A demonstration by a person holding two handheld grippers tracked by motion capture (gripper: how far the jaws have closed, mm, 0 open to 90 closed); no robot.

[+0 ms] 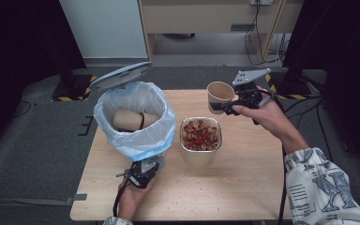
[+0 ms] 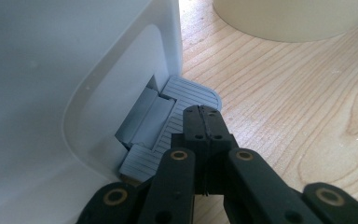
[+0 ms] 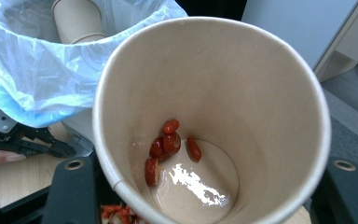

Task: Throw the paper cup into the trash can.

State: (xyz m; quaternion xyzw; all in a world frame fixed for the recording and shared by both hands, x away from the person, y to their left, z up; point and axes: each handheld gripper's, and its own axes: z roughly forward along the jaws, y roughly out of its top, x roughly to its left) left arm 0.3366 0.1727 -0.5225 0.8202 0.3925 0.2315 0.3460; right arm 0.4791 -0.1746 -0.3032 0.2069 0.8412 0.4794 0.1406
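A light wooden worktop (image 1: 253, 187) with visible grain stands on grey carpet (image 1: 33, 140). Behind it a white panel (image 1: 103, 28) meets the floor, and beside that is a pale wooden desk (image 1: 206, 18) with black cables (image 1: 262, 42) hanging under it. Dark curtains (image 1: 18, 42) close off both sides. 2 black stand bases edged in yellow-and-black tape (image 1: 70, 91) sit on the carpet. Light is even and soft.

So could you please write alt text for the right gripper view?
A paper cup held in the right gripper shows a few red food pieces at its bottom. Behind it, a bag-lined bin holds another cup.
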